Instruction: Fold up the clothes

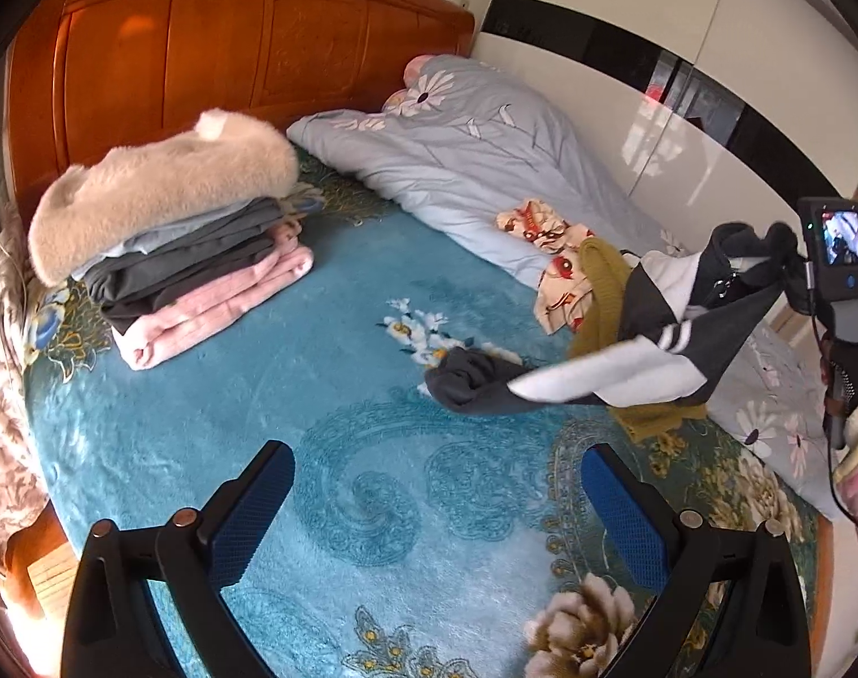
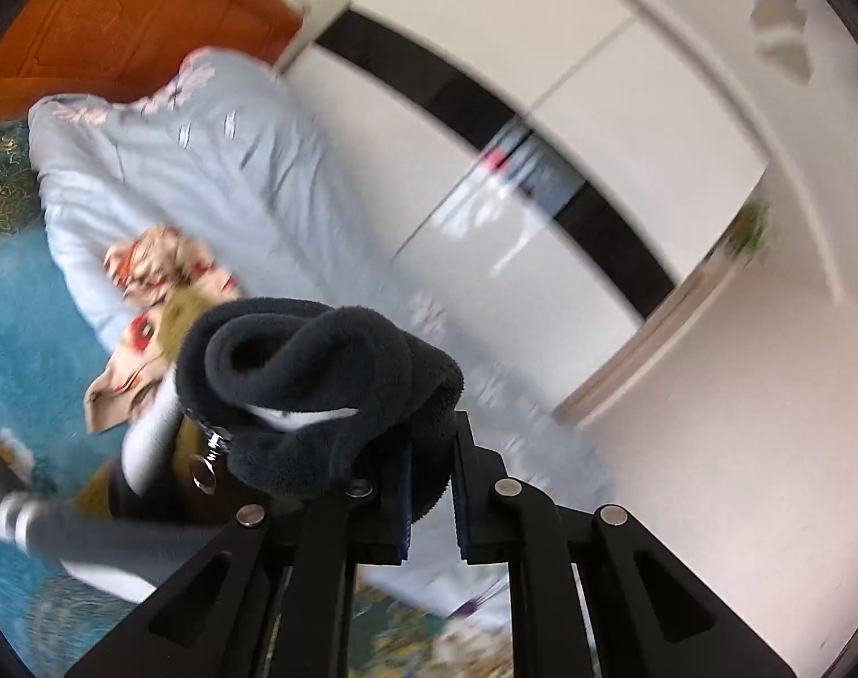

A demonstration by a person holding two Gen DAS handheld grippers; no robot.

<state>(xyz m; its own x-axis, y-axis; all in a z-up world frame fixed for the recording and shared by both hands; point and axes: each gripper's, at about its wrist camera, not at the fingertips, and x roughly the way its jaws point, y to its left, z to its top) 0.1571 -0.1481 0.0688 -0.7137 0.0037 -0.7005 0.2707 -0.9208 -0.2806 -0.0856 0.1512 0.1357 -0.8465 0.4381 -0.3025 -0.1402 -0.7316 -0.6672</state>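
My right gripper [image 2: 431, 486] is shut on the fleecy collar of a dark grey and white zip jacket [image 2: 316, 373] and holds it lifted off the bed. In the left wrist view the jacket [image 1: 671, 333] hangs from the right gripper [image 1: 779, 260] at the right, its sleeve trailing onto the teal blanket [image 1: 316, 480]. My left gripper [image 1: 437, 486] is open and empty, low over the blanket in front of the jacket. A mustard garment [image 1: 598, 294] and a floral cream garment [image 1: 547, 243] lie behind the jacket.
A stack of folded clothes [image 1: 191, 260] topped by a beige fluffy piece sits at the left near the wooden headboard [image 1: 214, 45]. A pale blue floral duvet [image 1: 474, 147] lies bunched along the right side by the white wardrobe [image 1: 683, 113].
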